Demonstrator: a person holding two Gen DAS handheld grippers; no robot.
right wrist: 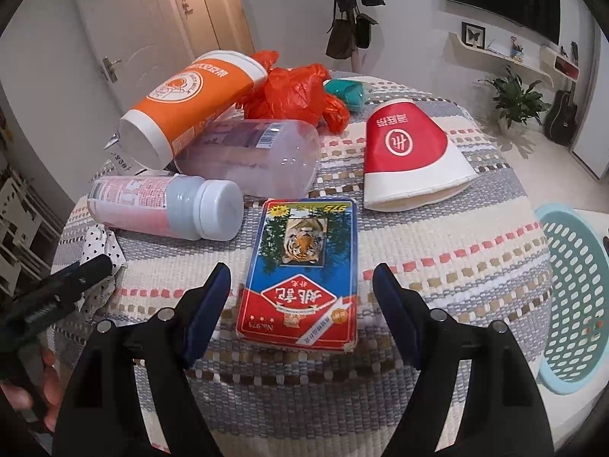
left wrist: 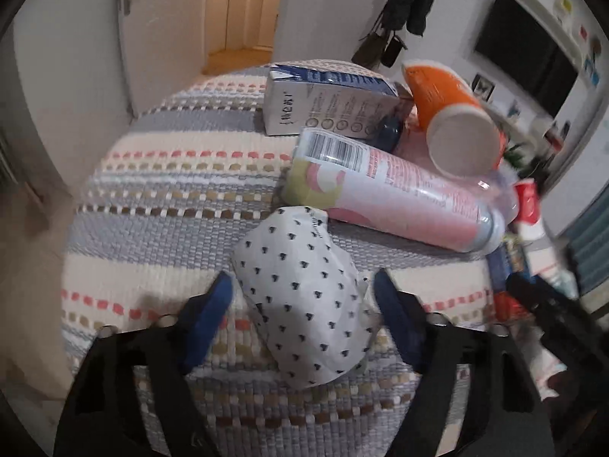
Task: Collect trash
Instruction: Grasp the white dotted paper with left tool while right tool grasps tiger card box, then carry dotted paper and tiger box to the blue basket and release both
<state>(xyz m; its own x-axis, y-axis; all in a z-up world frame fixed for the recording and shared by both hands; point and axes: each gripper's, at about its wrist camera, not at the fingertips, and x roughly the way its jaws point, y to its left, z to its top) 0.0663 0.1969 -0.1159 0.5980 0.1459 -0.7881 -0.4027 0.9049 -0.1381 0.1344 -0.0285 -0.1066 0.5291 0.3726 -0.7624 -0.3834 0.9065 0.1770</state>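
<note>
Left gripper [left wrist: 300, 285] sat around the crumpled dotted wrapper [left wrist: 304, 304] near the table's [left wrist: 160, 205] left edge; right pad touching it, left pad just clear, so not clamped. Right gripper [right wrist: 300, 278] was open, jaws straddling the near end of the tiger card box [right wrist: 300, 278], pads apart from it. Pink bottle [right wrist: 163, 205], clear bottle [right wrist: 259, 156], orange cup [right wrist: 182, 106], red cup [right wrist: 411, 160] lay mid-table. Mint basket [right wrist: 574, 297] stood beside the table's right edge.

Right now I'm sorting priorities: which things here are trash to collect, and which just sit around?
Trash: dotted wrapper, card box, pink bottle, orange cup, red cup.
Not trash: woven tablecloth, potted plant, guitar.
</note>
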